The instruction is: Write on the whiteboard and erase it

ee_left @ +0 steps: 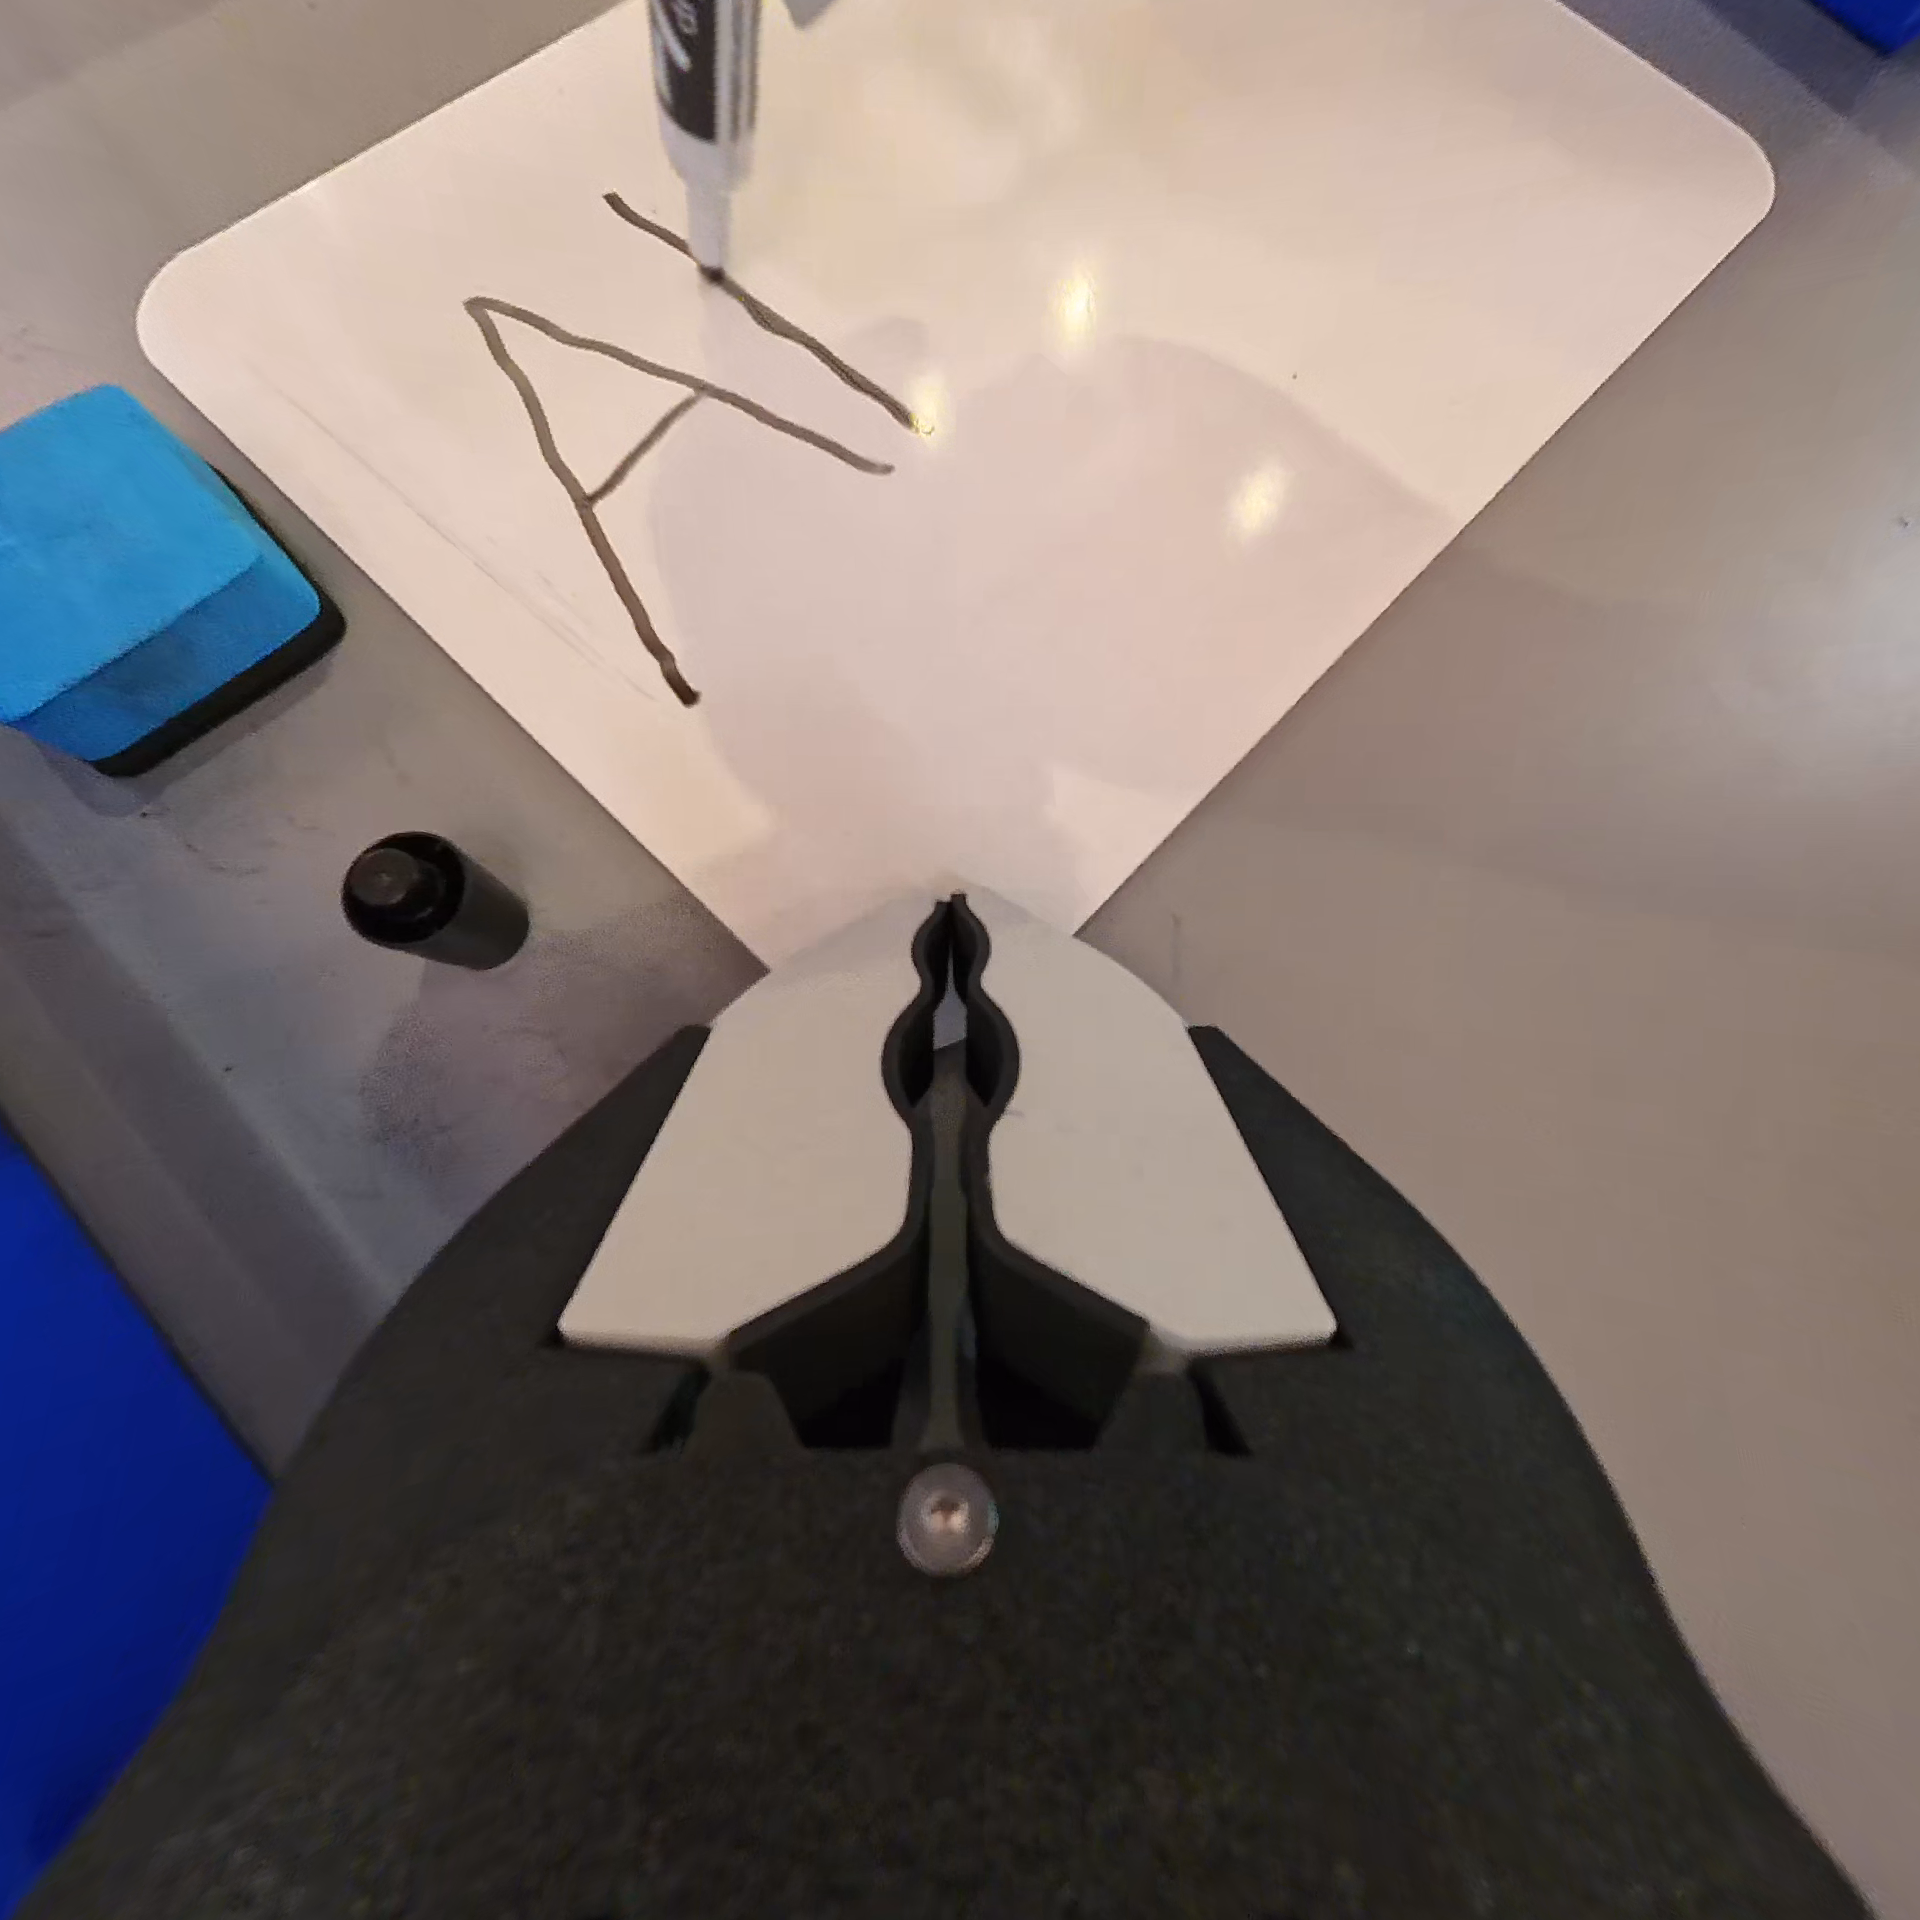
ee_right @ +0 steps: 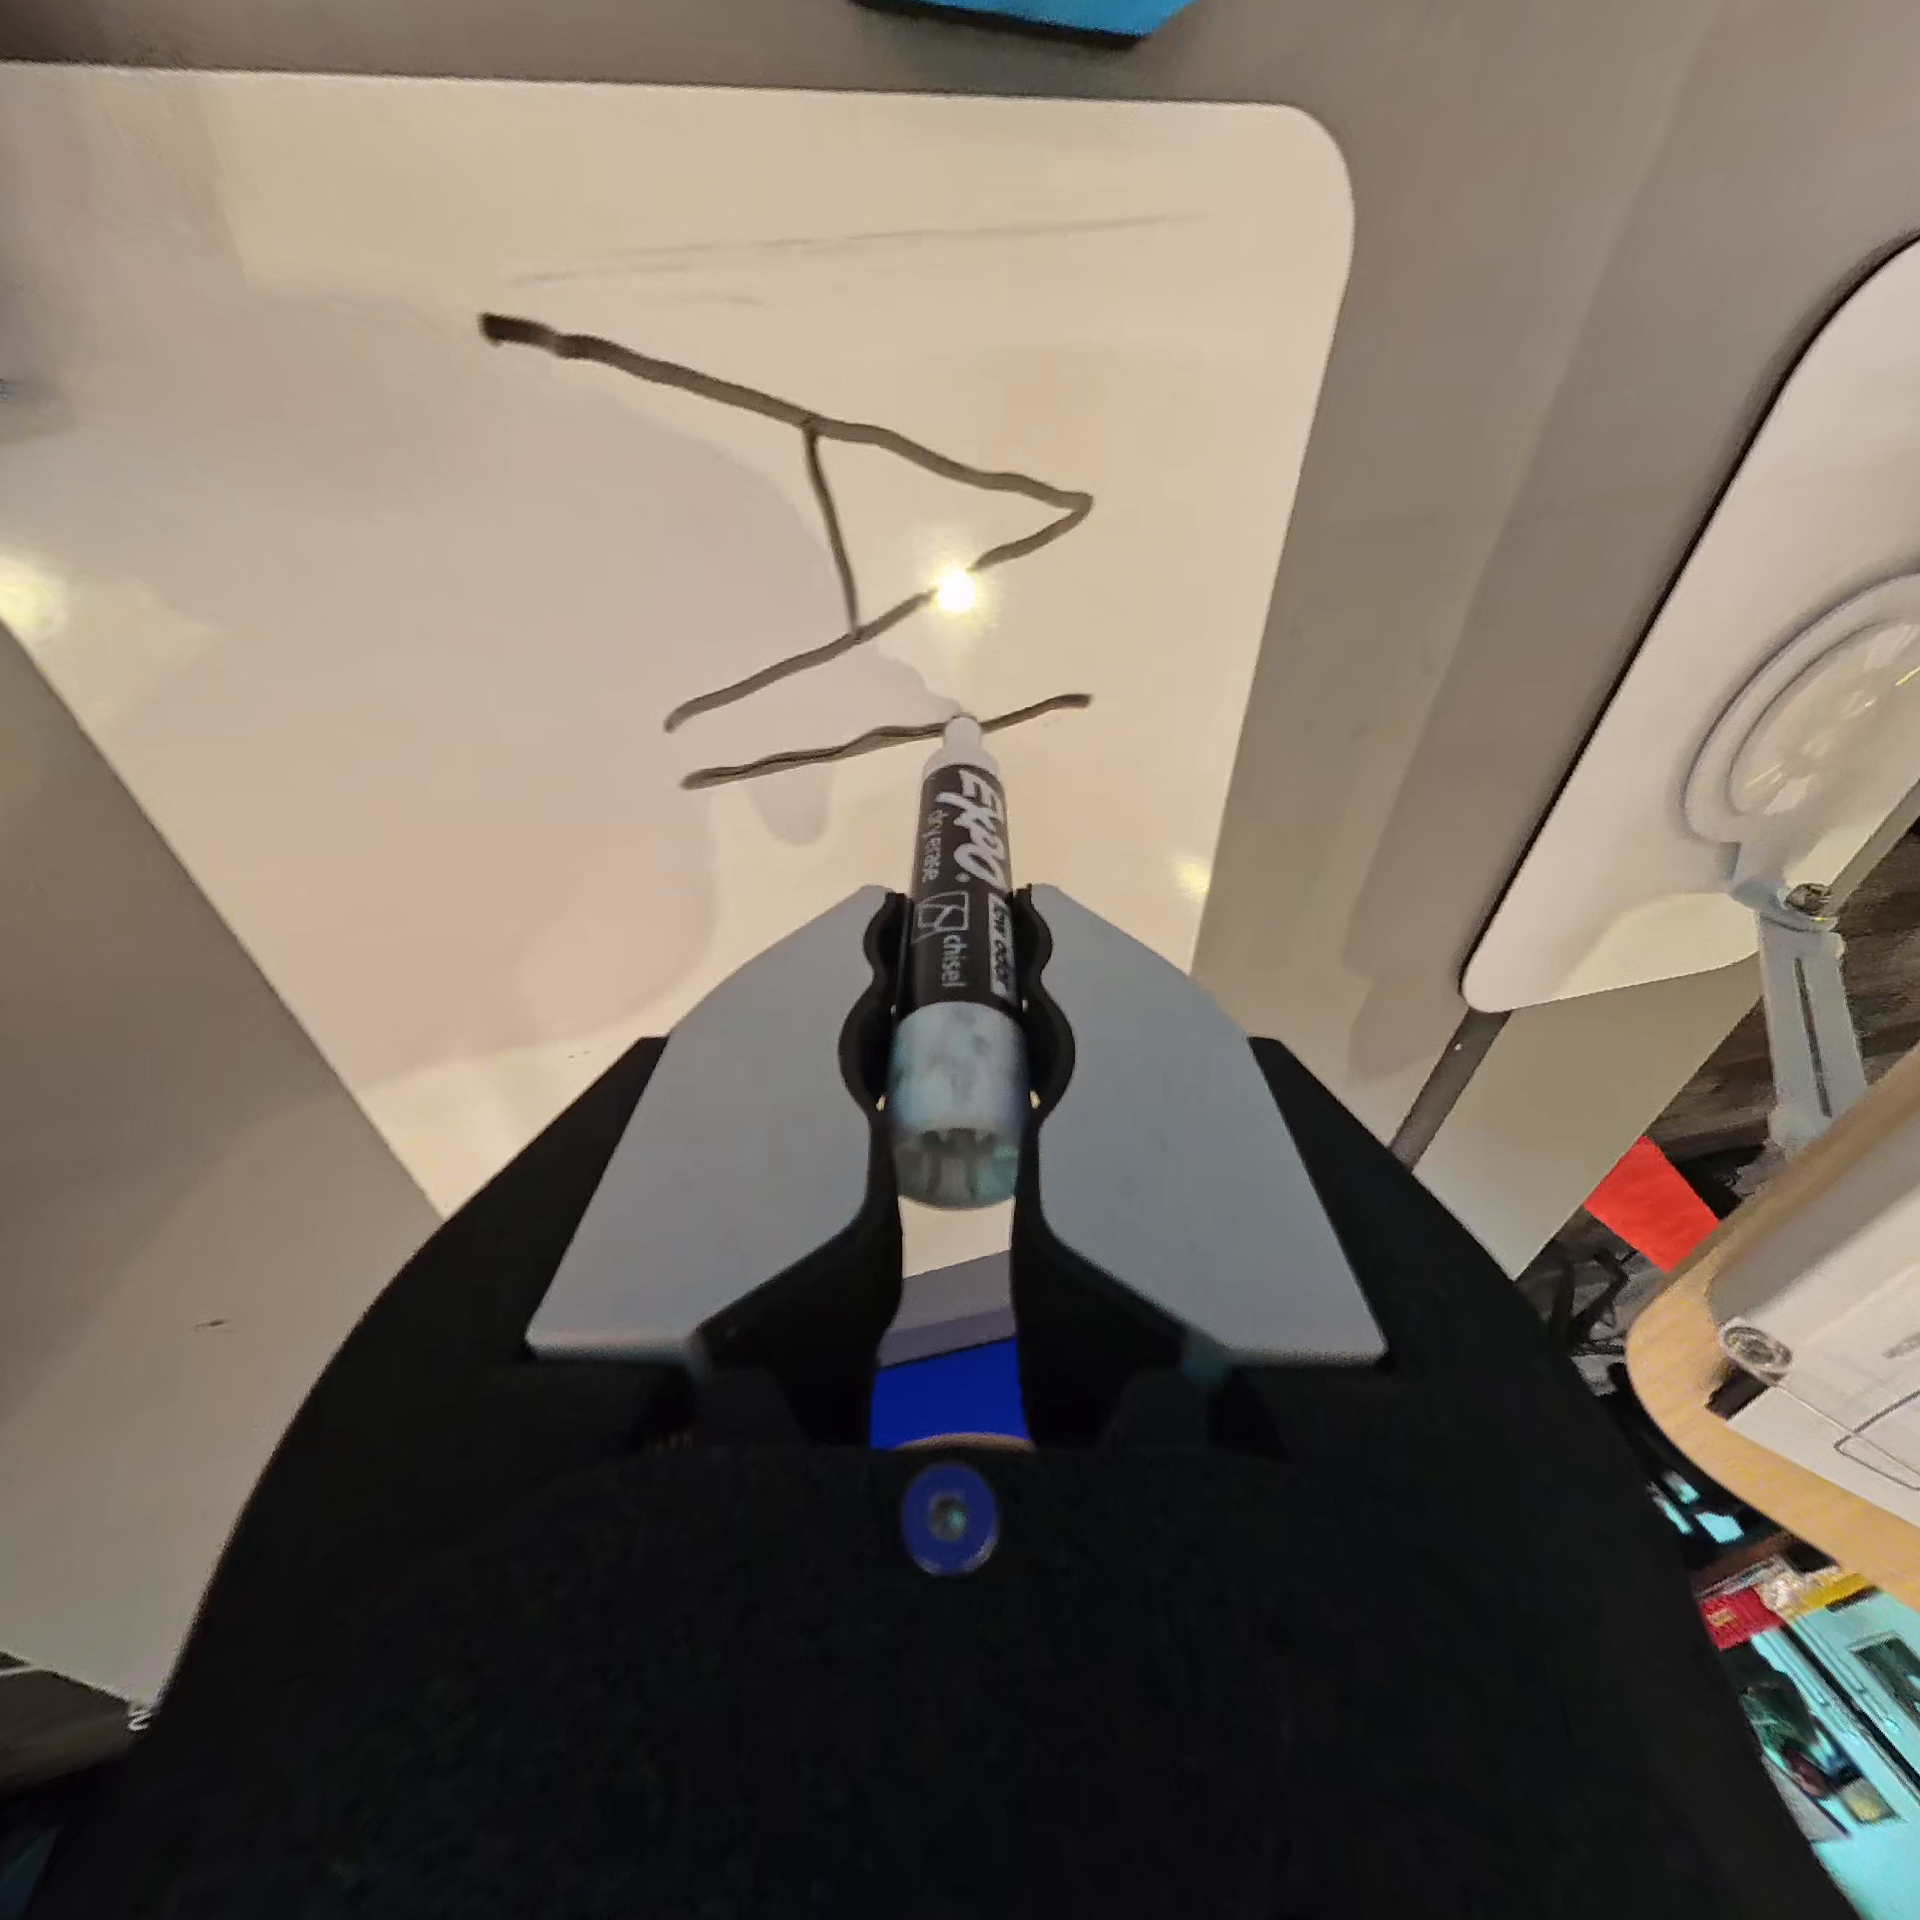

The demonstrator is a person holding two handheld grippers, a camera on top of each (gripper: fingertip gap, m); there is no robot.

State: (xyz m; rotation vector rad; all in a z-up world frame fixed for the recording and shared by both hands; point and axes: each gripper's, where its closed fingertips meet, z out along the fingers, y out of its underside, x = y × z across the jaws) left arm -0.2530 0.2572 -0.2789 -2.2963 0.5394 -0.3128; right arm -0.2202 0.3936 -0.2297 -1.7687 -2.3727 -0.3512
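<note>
A white whiteboard (ee_left: 1143,364) lies flat on the grey table and bears black marker strokes (ee_left: 582,436). My right gripper (ee_right: 956,904) is shut on a black dry-erase marker (ee_right: 951,862). The marker's tip touches the board on a line beside the strokes (ee_right: 831,540). The same marker shows in the left wrist view (ee_left: 701,114), tip down on the board. My left gripper (ee_left: 954,909) is shut and empty, its fingertips over the board's near corner. A blue eraser (ee_left: 135,582) lies on the table left of the board.
The black marker cap (ee_left: 431,899) lies on the table between the eraser and my left gripper. In the right wrist view a second white table (ee_right: 1714,644) and a wooden-edged surface (ee_right: 1787,1382) stand to the right, past this table's edge.
</note>
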